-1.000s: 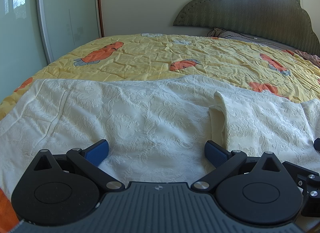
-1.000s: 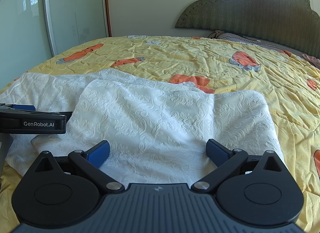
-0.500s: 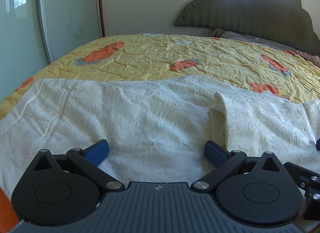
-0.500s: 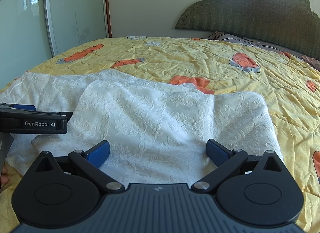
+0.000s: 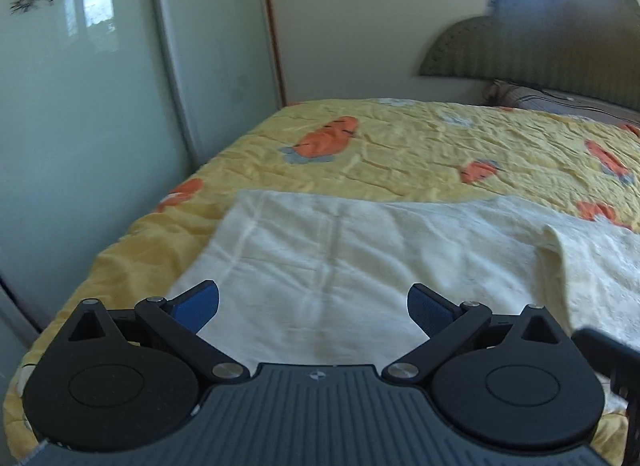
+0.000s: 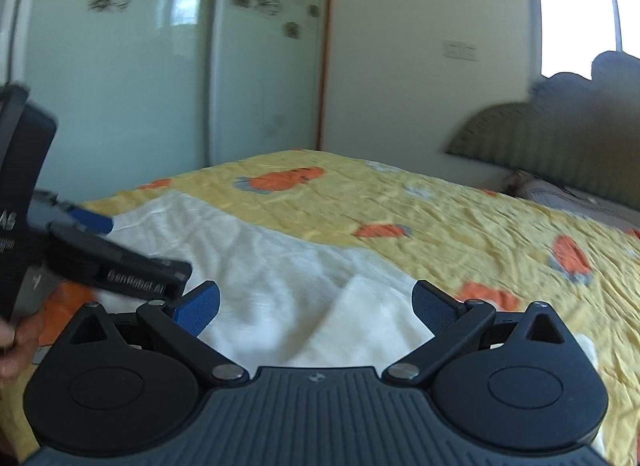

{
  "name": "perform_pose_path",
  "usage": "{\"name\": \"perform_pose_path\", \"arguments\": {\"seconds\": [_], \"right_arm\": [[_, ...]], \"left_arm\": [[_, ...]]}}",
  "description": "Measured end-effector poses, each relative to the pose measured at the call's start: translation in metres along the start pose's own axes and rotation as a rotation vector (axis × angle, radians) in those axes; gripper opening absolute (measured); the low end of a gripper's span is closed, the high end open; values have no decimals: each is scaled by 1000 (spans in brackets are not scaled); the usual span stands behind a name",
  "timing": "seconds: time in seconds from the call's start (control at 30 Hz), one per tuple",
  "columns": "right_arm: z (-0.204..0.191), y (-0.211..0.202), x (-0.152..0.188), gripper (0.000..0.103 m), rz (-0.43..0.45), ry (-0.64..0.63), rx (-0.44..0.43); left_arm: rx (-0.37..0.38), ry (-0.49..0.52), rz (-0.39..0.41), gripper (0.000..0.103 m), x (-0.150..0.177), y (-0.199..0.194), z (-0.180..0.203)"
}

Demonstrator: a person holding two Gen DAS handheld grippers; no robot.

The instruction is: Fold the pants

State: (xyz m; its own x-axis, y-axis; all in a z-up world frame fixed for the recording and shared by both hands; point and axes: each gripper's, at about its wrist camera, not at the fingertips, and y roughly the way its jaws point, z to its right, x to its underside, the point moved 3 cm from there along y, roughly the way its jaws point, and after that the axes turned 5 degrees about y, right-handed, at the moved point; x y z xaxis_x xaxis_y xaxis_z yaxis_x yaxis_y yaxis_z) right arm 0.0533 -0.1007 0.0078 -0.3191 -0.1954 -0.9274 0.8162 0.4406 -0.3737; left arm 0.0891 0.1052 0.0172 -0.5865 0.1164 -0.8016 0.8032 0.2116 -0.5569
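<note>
Left gripper (image 5: 313,306) and right gripper (image 6: 316,306): jaws spread wide, nothing held, both above the near bed edge. White pants (image 5: 360,262) lie flat on the yellow bedspread (image 5: 420,145) along that edge, one layer already lapped over. Step: between folds, probably. Next calls for pinching a free cloth edge. Headboard (image 5: 540,49) at far end.

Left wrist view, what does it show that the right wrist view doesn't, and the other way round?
Only the left wrist view shows the pants' flat left end, its seams, and the bed's near left corner. Only the right wrist view shows the left gripper from the side, a hand at the frame's left edge, and the window in full. Both show the white pants on the yellow quilt, the headboard, the glass doors, and open, empty jaws up front, including the right gripper.
</note>
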Motion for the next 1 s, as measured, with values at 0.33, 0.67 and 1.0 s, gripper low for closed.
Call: {"name": "perform_pose_path", "arguments": {"seconds": [0.33, 0.67, 1.0], "right_arm": [[-146, 48, 19, 77, -3, -643, -78], [-182, 63, 40, 52, -43, -868, -47], [-133, 54, -20, 15, -33, -417, -192]], "left_arm": [[139, -364, -215, 98, 14, 23, -109], [415, -640, -333, 100, 38, 55, -110], [651, -804, -241, 99, 22, 74, -110]]}}
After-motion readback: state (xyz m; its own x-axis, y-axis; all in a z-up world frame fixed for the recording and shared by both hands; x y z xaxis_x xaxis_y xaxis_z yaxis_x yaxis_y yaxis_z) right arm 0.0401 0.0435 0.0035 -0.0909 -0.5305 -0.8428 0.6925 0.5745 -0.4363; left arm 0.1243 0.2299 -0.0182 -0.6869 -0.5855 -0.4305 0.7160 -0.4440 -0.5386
